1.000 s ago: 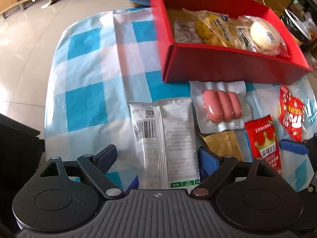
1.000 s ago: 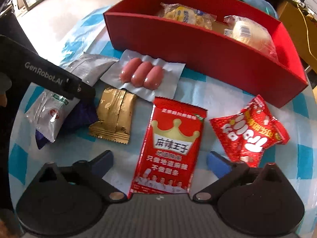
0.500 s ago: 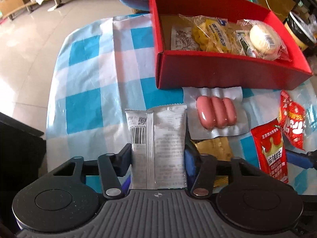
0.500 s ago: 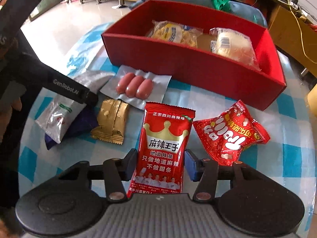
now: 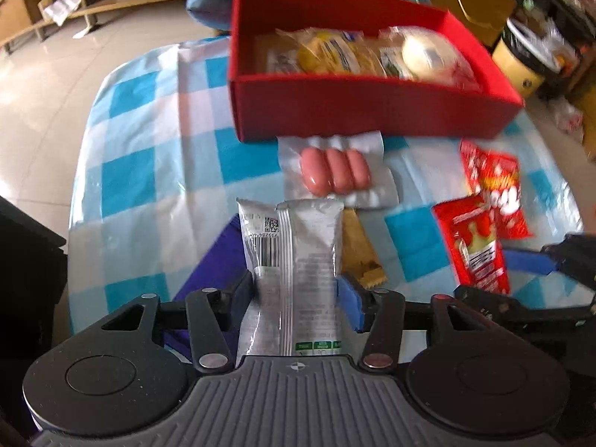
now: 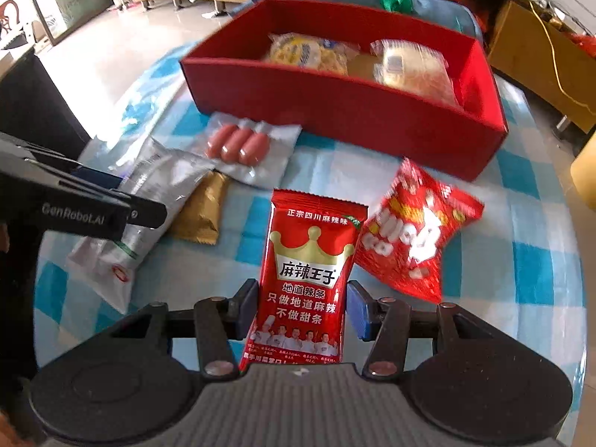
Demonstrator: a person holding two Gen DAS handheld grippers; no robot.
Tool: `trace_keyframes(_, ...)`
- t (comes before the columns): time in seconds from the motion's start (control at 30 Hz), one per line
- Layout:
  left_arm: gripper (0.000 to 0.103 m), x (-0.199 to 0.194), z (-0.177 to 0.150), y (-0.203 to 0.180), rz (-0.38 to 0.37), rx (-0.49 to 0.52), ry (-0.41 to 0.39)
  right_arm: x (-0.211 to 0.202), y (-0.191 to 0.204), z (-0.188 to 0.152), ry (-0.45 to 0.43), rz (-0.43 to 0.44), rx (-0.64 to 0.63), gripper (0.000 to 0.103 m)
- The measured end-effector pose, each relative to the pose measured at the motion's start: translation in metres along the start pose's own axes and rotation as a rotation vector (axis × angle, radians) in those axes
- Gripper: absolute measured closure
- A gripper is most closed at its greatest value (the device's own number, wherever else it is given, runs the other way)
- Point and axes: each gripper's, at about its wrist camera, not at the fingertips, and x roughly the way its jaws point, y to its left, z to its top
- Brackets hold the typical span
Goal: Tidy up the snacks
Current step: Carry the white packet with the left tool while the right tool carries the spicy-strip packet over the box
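You are clamping the left tongs (image 5: 298, 290) on the silver packet (image 5: 298, 260) and the right tongs (image 6: 301, 307) on the red crown packet (image 6: 307, 279) by their slick edges, so either is risking slipping free before reaching the red box (image 6: 346, 111).

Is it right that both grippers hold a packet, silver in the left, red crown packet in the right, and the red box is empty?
Not empty. The right wrist view shows the red box already holding wrapped snacks. The rest stands: the left gripper grips the silver packet, the right gripper the red crown packet.
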Motion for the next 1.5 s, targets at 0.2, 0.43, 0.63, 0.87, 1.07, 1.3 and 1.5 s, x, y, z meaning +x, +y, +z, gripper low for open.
trace_keyframes(0.2, 0.028, 0.010, -0.004, -0.012, 0.041, 0.044, 0.008, 0.004, 0.001, -0.003, 0.017, -0.003, -0.001, 0.058)
trace_keyframes(0.43, 0.009, 0.022, -0.017, -0.034, 0.182, 0.142, 0.006, 0.009, 0.002, -0.002, 0.035, -0.004, 0.000, 0.058)
trace_keyframes(0.63, 0.005, 0.025, -0.015, -0.024, 0.172, 0.099, 0.014, 0.010, -0.002, -0.002, 0.039, 0.003, 0.013, 0.058)
trace_keyframes(0.87, 0.050, 0.006, -0.021, -0.028, 0.178, 0.080, -0.050, 0.006, 0.001, -0.005, 0.030, -0.003, -0.012, 0.059)
trace_keyframes(1.07, 0.055, -0.003, -0.019, -0.028, 0.147, 0.052, -0.067, -0.002, -0.002, -0.007, 0.001, 0.000, -0.006, 0.060)
trace_keyframes(1.3, 0.055, -0.016, -0.015, -0.028, 0.089, 0.028, -0.105, -0.018, -0.010, -0.003, -0.045, 0.005, 0.028, 0.060)
trace_keyframes(1.5, 0.055, -0.020, -0.006, -0.031, 0.059, 0.018, -0.127, -0.023, -0.019, 0.004, -0.068, 0.001, 0.065, 0.060)
